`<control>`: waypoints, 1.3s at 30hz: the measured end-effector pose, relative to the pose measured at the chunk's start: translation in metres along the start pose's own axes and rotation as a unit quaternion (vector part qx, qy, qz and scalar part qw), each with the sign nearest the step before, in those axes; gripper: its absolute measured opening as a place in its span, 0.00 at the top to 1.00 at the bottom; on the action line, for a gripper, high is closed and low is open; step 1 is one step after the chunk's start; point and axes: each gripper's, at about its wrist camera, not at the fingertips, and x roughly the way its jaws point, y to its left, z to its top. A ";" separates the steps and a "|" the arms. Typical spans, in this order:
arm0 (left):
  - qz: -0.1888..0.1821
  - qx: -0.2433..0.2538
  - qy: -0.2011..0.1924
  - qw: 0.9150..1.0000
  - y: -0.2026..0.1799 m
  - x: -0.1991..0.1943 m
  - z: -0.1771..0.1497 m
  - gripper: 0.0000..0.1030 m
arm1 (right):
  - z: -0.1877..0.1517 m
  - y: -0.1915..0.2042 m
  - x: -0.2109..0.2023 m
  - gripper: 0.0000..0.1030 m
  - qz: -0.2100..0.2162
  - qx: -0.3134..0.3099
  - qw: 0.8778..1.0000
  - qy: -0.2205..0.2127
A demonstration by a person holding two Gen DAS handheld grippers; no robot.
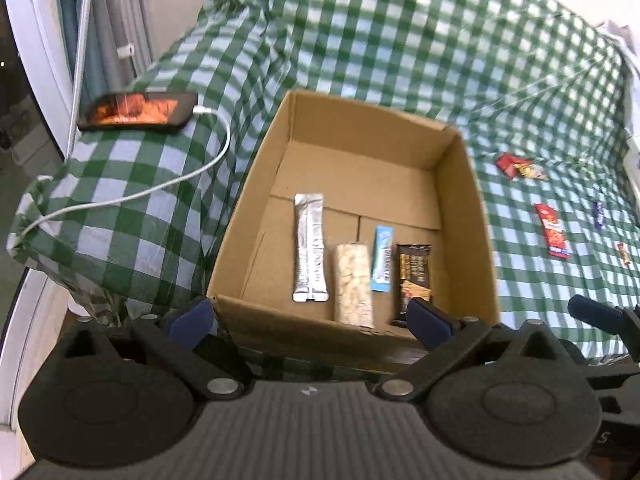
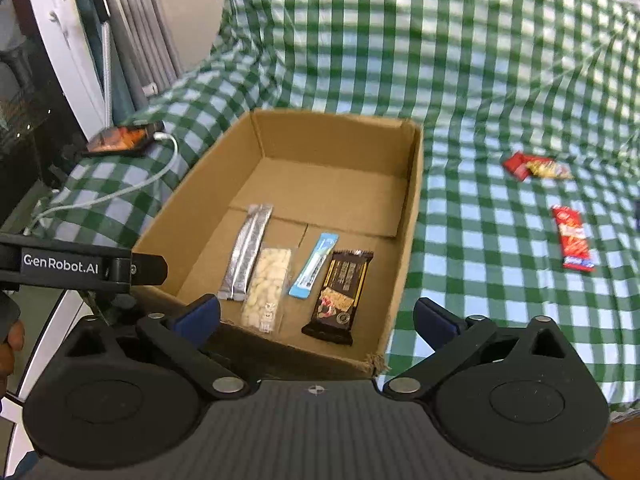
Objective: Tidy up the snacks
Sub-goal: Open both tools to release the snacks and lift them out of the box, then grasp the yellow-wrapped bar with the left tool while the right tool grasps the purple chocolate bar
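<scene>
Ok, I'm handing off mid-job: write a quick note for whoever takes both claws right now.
Left claw: open, empty. Right claw: open, empty.
Cardboard box: holds a silver stick pack, puffed-grain bar, blue stick and dark chocolate bar, side by side.
Left to pack: red-yellow packet, long red packet, plus two small wrappers at the right of the checked cloth.

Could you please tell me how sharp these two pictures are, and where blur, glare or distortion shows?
Left wrist view: the checked cloth smears towards the top, the snacks in the cardboard box look soft, and the phone screen glows orange. Right wrist view: the box's contents are crisper, the far cloth is blurred, and fisheye bends both views' edges.
</scene>
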 end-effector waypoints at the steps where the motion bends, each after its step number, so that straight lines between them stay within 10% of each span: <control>1: -0.001 0.001 -0.005 1.000 -0.002 -0.007 -0.003 0.00 | -0.002 0.000 -0.008 0.01 -0.001 -0.001 1.000 -0.009; 14: -0.016 -0.007 -0.038 0.999 -0.015 -0.045 -0.021 0.00 | -0.022 -0.004 -0.069 0.01 -0.008 -0.012 0.997 -0.081; 39: -0.007 0.000 -0.042 0.999 -0.011 -0.053 -0.030 0.00 | -0.025 0.000 -0.081 0.01 -0.012 -0.002 0.996 -0.087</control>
